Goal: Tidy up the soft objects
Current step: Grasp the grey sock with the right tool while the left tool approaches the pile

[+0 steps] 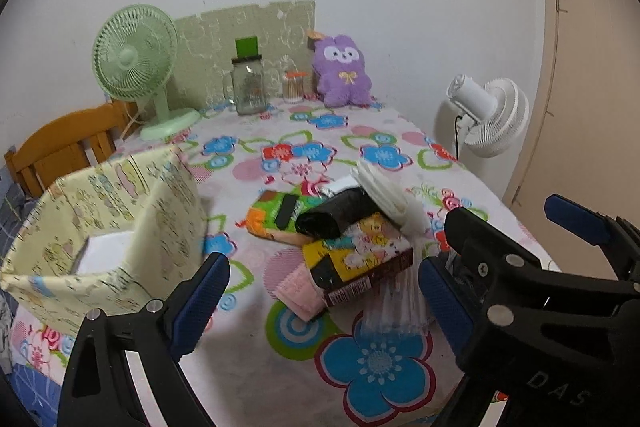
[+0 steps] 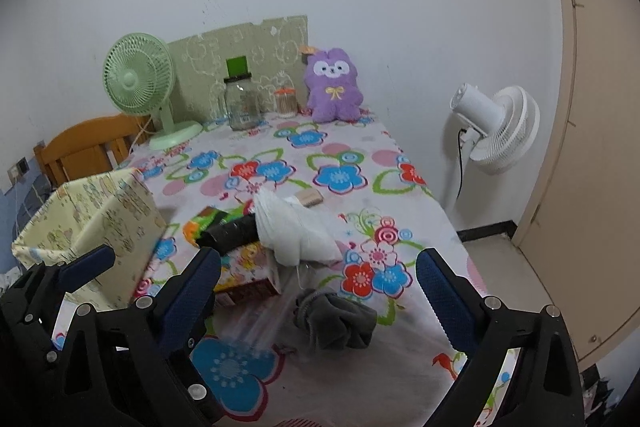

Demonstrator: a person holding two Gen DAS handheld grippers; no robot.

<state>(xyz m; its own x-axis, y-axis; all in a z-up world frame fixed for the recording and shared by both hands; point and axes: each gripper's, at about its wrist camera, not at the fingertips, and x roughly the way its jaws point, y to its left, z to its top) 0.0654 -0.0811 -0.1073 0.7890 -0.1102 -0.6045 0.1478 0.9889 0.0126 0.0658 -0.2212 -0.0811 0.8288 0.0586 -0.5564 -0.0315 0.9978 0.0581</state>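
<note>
On the left sits the yellow fabric bin (image 1: 120,223), a white box (image 1: 102,251) inside it. Both tongs hang over the flowered tablecloth (image 2: 340,379) — left gripper (image 1: 320,299) spread wide, holding nothing; right gripper (image 2: 320,291) likewise. Between them lies the pile: black roll (image 1: 336,213), white cloth bundle (image 2: 292,227), pink mask (image 1: 296,291) — and a grey sock (image 2: 340,323) nearest.

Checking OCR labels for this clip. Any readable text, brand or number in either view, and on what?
"DAS": white letters on the right gripper body, low right in the left wrist view; cut off there.
Yellow box: print and barcode strip too blurred to read.
Green packet: unreadable.
Fabric bin: cartoon pattern, no legible words.
</note>
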